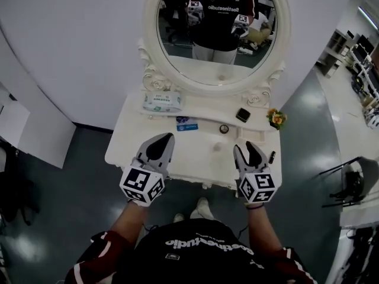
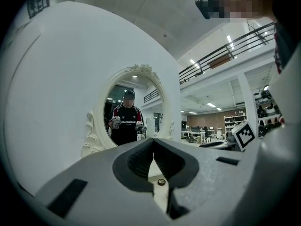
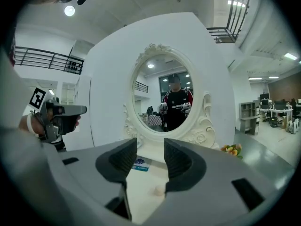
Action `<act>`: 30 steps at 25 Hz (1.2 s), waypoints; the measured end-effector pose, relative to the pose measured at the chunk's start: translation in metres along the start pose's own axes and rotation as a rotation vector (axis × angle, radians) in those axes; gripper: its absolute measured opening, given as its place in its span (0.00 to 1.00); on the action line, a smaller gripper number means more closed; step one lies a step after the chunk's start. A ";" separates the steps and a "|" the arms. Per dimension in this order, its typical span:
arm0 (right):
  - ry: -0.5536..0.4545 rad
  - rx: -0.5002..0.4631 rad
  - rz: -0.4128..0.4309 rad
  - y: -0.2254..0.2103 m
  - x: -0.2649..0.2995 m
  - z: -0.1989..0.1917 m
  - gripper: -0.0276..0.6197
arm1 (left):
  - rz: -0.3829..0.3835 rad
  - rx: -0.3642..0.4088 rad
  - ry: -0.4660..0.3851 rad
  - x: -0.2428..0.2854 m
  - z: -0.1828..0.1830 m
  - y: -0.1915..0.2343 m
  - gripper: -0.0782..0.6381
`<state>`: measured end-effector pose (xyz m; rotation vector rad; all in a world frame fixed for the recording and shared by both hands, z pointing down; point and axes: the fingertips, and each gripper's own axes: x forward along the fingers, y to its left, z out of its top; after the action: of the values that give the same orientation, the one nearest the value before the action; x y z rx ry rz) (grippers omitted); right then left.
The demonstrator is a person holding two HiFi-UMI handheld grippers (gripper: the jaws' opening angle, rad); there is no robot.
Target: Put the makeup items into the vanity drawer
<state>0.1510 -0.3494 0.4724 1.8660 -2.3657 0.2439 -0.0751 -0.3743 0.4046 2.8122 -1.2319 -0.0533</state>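
Right hand-held gripper (image 1: 246, 148) hovers near black compact (image 1: 243, 115), flowers (image 1: 276, 118).

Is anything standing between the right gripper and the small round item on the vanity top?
Nothing visible does. The right gripper, open and empty, hovers at the front of the vanity top, and only bare surface lies between it and the small round item. The black square item sits farther back, off that line.
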 end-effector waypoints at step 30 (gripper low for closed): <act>0.450 -0.104 0.160 -0.025 0.131 -0.218 0.33 | 0.183 0.006 0.136 0.033 -0.044 0.009 0.12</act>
<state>0.1434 -0.4365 0.7123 1.3971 -2.1641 0.4879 -0.0572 -0.4024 0.4494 2.6429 -1.4508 0.1490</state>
